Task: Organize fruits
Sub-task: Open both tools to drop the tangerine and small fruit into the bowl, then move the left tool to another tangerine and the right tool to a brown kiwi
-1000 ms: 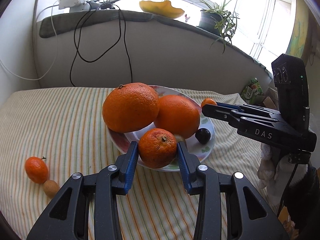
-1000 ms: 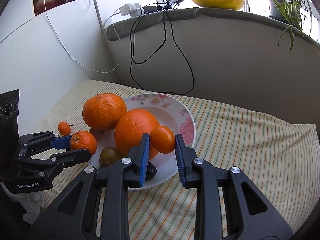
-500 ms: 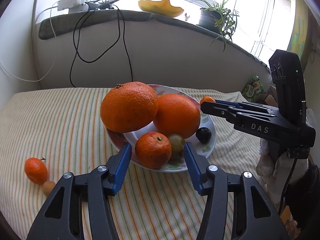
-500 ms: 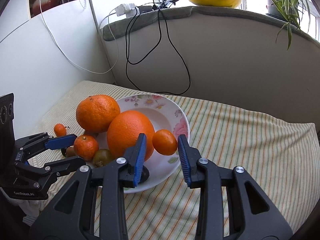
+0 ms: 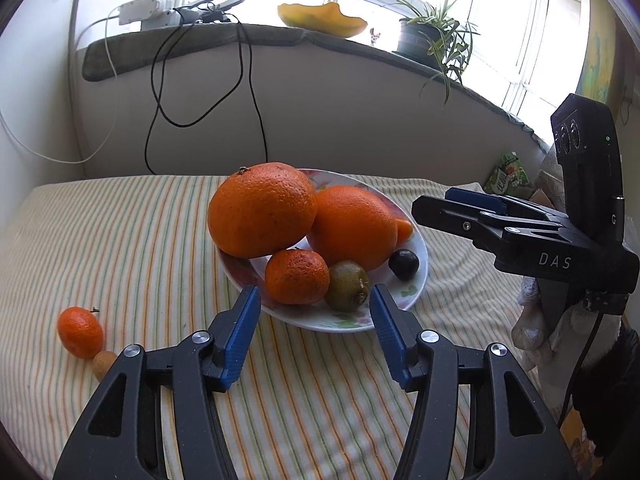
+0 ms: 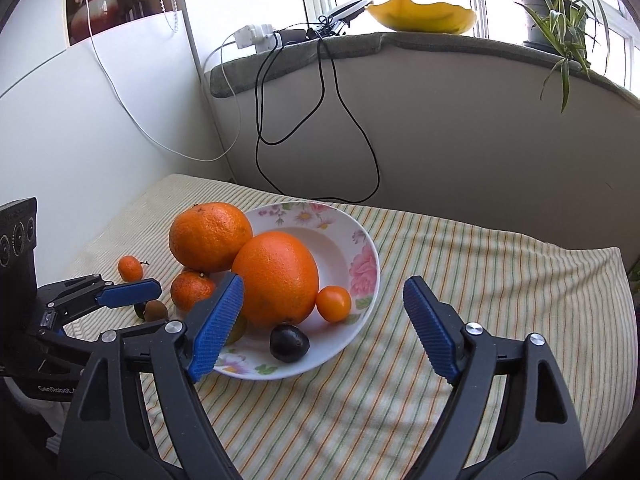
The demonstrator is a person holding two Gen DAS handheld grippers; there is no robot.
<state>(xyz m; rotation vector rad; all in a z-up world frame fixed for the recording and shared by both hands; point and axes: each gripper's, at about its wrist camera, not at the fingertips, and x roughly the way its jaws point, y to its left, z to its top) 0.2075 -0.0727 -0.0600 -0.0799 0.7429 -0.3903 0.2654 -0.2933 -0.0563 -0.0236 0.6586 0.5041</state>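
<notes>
**Fruit on the plate, both tongs released**

On the striped tabletop (image 6: 460, 288) sits a flowered plate (image 6: 360, 276) with two oranges (image 5: 262, 210) (image 6: 276, 278), a mandarin (image 5: 297, 277), a kiwi (image 5: 347, 286), a dark plum (image 6: 289, 343) and a kumquat (image 6: 333, 303). Left of the plate, on the cloth, lie a second kumquat (image 5: 80, 332) and a small brown fruit (image 5: 103, 364), touching. Left tongs (image 5: 316, 344) gape empty just before the plate; right tongs (image 6: 320, 328) spread wide at its near rim, holding nothing.

Striped tablecloth (image 6: 460, 280) right of the floral plate (image 6: 366, 248) is lying open for passage. Two large oranges (image 5: 262, 208) are crowding the plate's left side (small fruits filling its near rim), and a kumquat (image 5: 80, 332) is sitting on the cloth at far left.
</notes>
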